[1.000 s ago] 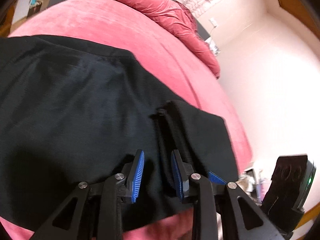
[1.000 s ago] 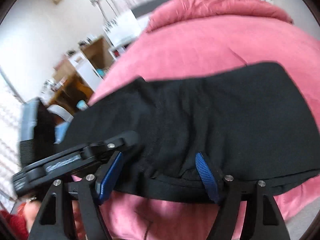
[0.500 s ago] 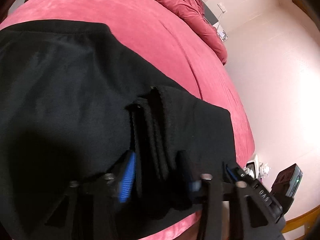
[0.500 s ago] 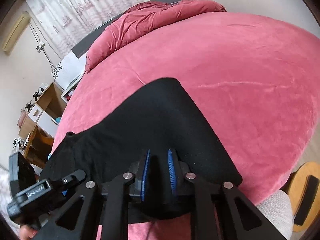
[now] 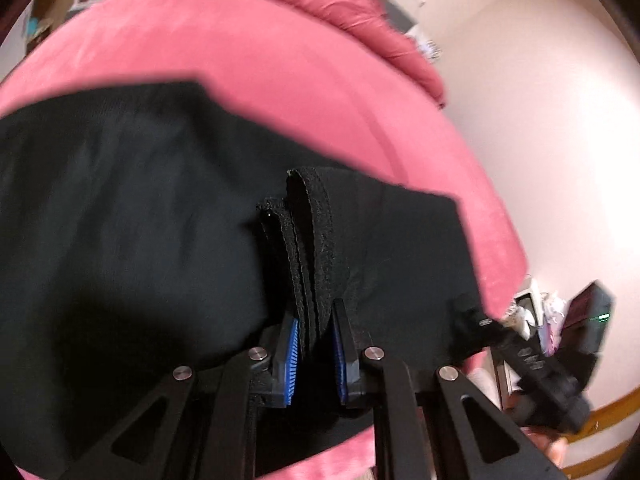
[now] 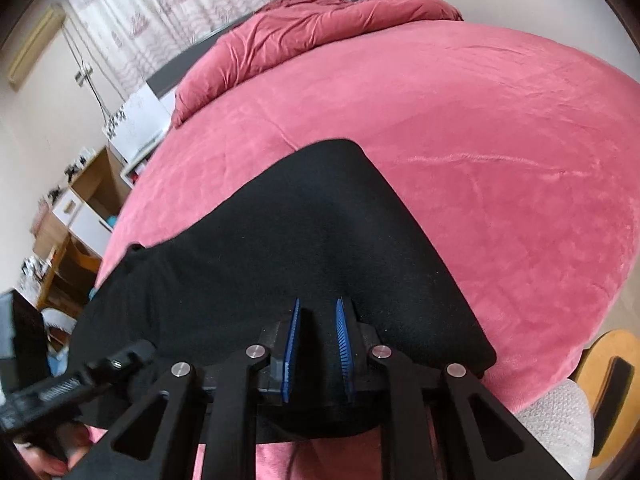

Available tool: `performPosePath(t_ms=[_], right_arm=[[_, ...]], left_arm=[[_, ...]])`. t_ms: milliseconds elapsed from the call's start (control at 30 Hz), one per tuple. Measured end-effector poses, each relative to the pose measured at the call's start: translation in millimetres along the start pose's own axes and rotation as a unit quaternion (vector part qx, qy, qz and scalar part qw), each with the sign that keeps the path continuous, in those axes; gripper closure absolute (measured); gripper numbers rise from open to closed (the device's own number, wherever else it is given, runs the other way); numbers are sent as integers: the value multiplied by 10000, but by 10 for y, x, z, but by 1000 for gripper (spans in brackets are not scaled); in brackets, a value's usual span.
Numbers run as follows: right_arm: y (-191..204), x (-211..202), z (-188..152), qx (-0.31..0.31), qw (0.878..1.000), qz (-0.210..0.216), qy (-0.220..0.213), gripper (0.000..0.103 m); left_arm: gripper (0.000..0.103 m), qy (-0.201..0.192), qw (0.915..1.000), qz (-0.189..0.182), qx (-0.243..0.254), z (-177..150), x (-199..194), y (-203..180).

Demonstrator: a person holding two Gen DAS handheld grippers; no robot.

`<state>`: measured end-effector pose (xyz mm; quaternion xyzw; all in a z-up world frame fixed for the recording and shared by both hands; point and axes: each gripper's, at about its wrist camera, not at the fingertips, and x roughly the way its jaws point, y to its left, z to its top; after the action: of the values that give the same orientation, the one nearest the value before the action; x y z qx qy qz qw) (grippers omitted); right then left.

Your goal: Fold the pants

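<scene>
Black pants [image 5: 132, 216] lie spread on a pink bed cover [image 5: 288, 92]. My left gripper [image 5: 315, 322] is shut on a bunched ridge of the pants' layered hem edge, which stands up between the blue pads. My right gripper [image 6: 319, 312] is shut on the near edge of the pants [image 6: 312, 232], with black cloth pinched between its blue pads. Each gripper shows at the edge of the other's view, the right one in the left wrist view [image 5: 552, 364] and the left one in the right wrist view [image 6: 60, 392].
A rumpled pink duvet [image 6: 320, 28] lies at the bed's far end. Wooden shelves and drawers [image 6: 76, 216] stand left of the bed. A round stool [image 6: 608, 384] stands at the right near corner. Pink cover lies bare to the right [image 6: 500, 160].
A second ago both grippers were open around the near edge of the pants. The right one shut first, then the left one shut on the bunched hem. The pinched cloth now stands up more.
</scene>
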<state>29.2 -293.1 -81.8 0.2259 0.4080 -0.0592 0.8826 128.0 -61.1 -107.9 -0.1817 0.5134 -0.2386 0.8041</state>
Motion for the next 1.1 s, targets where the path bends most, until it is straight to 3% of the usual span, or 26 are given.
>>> performPosePath(t_ms=[200, 367, 567, 767, 1000, 1100], right_arm=[[201, 124, -26, -571, 9963, -650, 22, 84], [257, 122, -52, -794, 9933, -835, -26, 82], [390, 51, -67, -1060, 9894, -981, -166, 79], [606, -13, -115, -1341, 9895, -436, -327, 77], [911, 102, -250, -1739, 9847, 133, -69, 77], [1067, 279, -405, -2006, 9786, 297, 335, 75]], left_arm=[[83, -236, 9993, 100, 260, -139, -22, -164], [75, -332, 9974, -83, -634, -260, -339, 16], [72, -934, 9910, 358, -892, -534, -951, 282], [68, -1174, 9797, 917, -1339, -771, -1222, 606], [68, -1146, 9735, 1136, -1618, -868, -1392, 885], [68, -1169, 9707, 1275, -1670, -849, -1394, 869]])
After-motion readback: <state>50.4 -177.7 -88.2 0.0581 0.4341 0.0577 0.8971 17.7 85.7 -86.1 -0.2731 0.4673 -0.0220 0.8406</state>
